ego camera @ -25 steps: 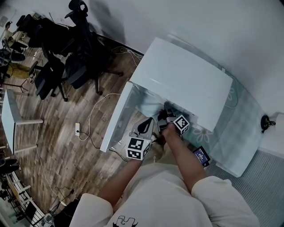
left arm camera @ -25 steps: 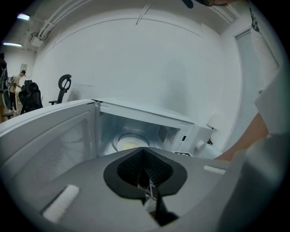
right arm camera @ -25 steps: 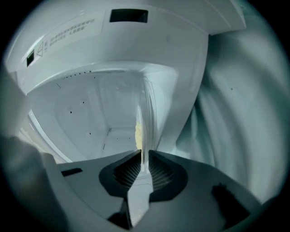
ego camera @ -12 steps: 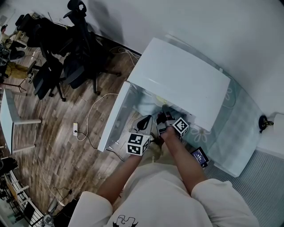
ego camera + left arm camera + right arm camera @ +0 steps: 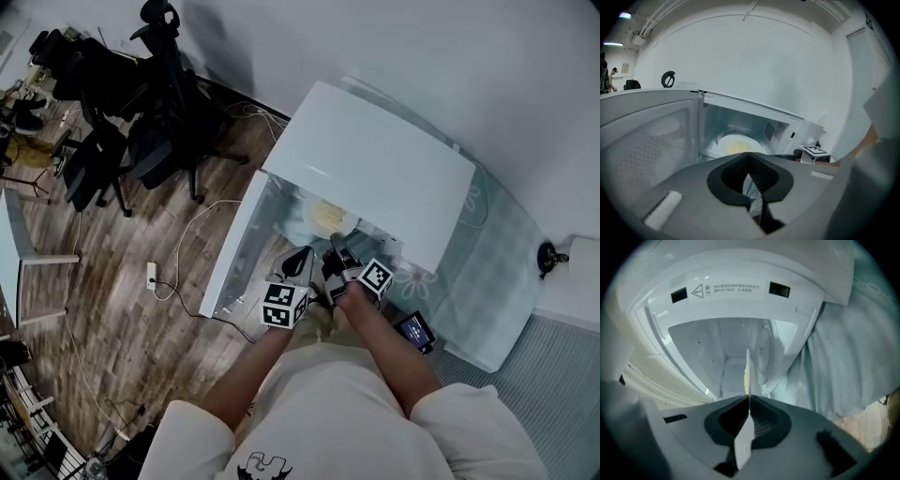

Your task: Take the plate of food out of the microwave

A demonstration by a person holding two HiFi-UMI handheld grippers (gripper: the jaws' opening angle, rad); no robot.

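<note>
The white microwave [image 5: 375, 169] stands with its door [image 5: 239, 248] swung out to the left. A white plate [image 5: 328, 217] of yellow food sits at the mouth of the cavity. My right gripper [image 5: 336, 251] is shut on the plate's near rim. In the right gripper view the plate [image 5: 747, 376] shows edge-on, running from between the jaws of that gripper [image 5: 749, 399] into the cavity. My left gripper [image 5: 298, 265] hangs just left of the right one, in front of the open door, shut and empty. From the left gripper [image 5: 749, 157] the plate [image 5: 738, 146] shows on the cavity floor.
The microwave rests on a table with a pale patterned cloth [image 5: 497, 281]. A small dark device [image 5: 414, 330] lies on the cloth by my right forearm. Office chairs [image 5: 141, 122] and a cable with a power strip [image 5: 150, 275] are on the wooden floor to the left.
The plate has slid out from deep under the microwave's top to the cavity mouth. Both grippers have drawn back toward me, the right one with the plate.
</note>
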